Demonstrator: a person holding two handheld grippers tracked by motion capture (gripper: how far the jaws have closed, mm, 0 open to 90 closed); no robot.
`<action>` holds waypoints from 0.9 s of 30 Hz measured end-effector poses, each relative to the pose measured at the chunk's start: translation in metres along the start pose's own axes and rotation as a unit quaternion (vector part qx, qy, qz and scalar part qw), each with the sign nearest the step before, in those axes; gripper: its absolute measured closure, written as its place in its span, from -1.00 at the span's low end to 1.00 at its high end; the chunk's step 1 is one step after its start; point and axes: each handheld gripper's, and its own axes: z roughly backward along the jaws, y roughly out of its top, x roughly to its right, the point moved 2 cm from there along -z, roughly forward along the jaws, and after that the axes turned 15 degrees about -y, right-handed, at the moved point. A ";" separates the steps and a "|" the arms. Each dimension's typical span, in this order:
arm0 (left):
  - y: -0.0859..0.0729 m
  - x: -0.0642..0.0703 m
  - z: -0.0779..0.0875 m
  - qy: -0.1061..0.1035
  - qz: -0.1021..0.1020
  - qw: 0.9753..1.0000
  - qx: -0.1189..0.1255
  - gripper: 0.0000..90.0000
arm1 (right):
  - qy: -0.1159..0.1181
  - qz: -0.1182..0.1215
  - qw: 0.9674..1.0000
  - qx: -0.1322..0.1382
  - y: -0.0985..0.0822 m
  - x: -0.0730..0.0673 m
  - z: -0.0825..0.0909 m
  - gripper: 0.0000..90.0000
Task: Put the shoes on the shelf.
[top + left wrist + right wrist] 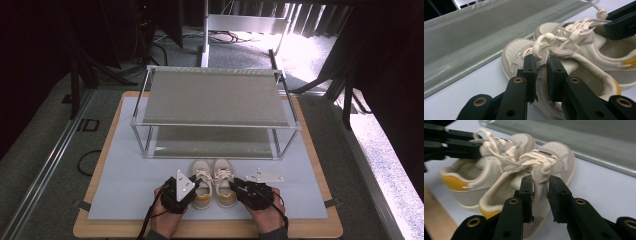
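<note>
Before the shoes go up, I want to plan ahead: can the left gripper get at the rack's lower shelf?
Probably yes. The left gripper, shut on the left shoe, faces the lower shelf, whose front side is open, with bare mat between; the top shelf may limit height.

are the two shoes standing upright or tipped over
Upright: both shoes, left shoe and right shoe, sit soles-down on the mat, laces up.

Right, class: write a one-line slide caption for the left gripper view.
Left claw pinching the outer side of a cream shoe beside the grey rack.
</note>
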 end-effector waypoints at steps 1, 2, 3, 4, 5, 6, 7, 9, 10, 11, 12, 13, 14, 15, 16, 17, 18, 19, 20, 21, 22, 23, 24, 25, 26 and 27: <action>0.000 0.000 0.000 -0.003 0.000 1.000 0.000 0.75 | 0.004 0.001 1.000 0.002 0.000 -0.001 0.001 0.63; 0.000 -0.001 0.000 -0.007 0.000 1.000 0.001 0.73 | 0.006 0.003 1.000 0.002 0.000 -0.003 0.001 0.62; 0.000 -0.001 0.000 -0.007 0.000 1.000 0.001 0.71 | 0.006 0.003 1.000 0.002 0.000 -0.003 0.001 0.62; 0.000 -0.004 0.001 -0.022 0.010 1.000 0.006 0.71 | 0.007 0.004 1.000 0.002 0.001 -0.003 0.001 0.61; 0.000 -0.005 0.002 -0.029 0.017 0.999 0.010 0.59 | 0.012 0.005 1.000 0.001 0.001 -0.003 0.001 0.59; 0.000 -0.006 0.003 -0.035 0.025 0.999 0.014 0.52 | 0.015 0.005 1.000 0.001 0.001 -0.001 0.001 0.55; 0.000 -0.007 0.002 -0.031 0.033 0.999 0.013 0.37 | 0.018 0.002 1.000 0.003 0.001 0.000 0.001 0.49; 0.000 -0.008 0.002 -0.029 0.047 0.998 0.010 0.23 | 0.014 -0.003 1.000 0.008 0.001 0.002 0.001 0.35; -0.001 -0.009 0.002 -0.028 0.053 0.998 0.009 0.15 | 0.009 -0.002 1.000 0.010 0.001 0.003 0.002 0.30; -0.001 -0.010 0.002 -0.031 0.060 0.998 0.005 0.10 | 0.011 0.001 1.000 0.006 0.001 0.003 0.001 0.25; -0.001 -0.012 0.001 -0.034 0.065 0.997 0.004 0.10 | 0.015 0.005 1.000 -0.002 0.001 0.003 0.000 0.23; -0.002 -0.013 0.001 -0.035 0.067 0.997 0.000 0.09 | 0.018 0.011 1.000 -0.008 0.001 0.003 -0.001 0.23; -0.002 -0.013 0.000 -0.034 0.069 0.997 -0.005 0.08 | 0.017 0.013 1.000 -0.012 0.001 0.002 -0.003 0.22; -0.002 -0.014 -0.002 -0.036 0.073 0.997 -0.006 0.07 | 0.017 0.012 1.000 -0.014 0.000 0.001 -0.004 0.21; -0.003 -0.015 -0.003 -0.040 0.076 0.996 -0.008 0.07 | 0.017 0.012 1.000 -0.016 0.000 0.001 -0.006 0.21; -0.004 -0.015 -0.005 -0.047 0.079 0.996 -0.009 0.07 | 0.014 0.010 1.000 -0.018 0.000 0.000 -0.008 0.20; -0.004 -0.016 -0.006 -0.052 0.083 0.995 -0.008 0.08 | 0.012 0.010 1.000 -0.019 0.000 0.000 -0.009 0.19; -0.004 -0.016 -0.006 -0.054 0.086 0.995 -0.005 0.09 | 0.010 0.008 1.000 -0.021 0.000 0.000 -0.010 0.19; -0.004 -0.016 -0.006 -0.055 0.086 0.995 -0.006 0.09 | 0.010 0.007 1.000 -0.021 0.000 0.001 -0.011 0.20; -0.004 -0.016 -0.006 -0.055 0.086 0.995 -0.006 0.09 | 0.011 0.006 1.000 -0.021 0.001 0.001 -0.011 0.23; -0.003 -0.017 -0.006 -0.058 0.085 0.995 -0.009 0.09 | 0.013 0.006 1.000 -0.019 0.001 0.002 -0.012 0.24; -0.003 -0.018 -0.005 -0.061 0.088 0.994 -0.009 0.10 | 0.013 0.005 1.000 -0.019 0.001 0.002 -0.012 0.26; -0.003 -0.020 -0.005 -0.065 0.092 0.994 -0.009 0.13 | 0.015 0.004 1.000 -0.020 0.002 0.003 -0.012 0.27; -0.003 -0.021 -0.005 -0.067 0.094 0.993 -0.008 0.16 | 0.016 0.004 1.000 -0.021 0.002 0.003 -0.013 0.27; -0.003 -0.021 -0.005 -0.067 0.094 0.993 -0.008 0.18 | 0.017 0.006 1.000 -0.021 0.002 0.003 -0.013 0.27; -0.002 -0.023 -0.004 -0.073 0.101 0.992 -0.008 0.18 | 0.018 0.005 1.000 -0.021 0.002 0.003 -0.013 0.27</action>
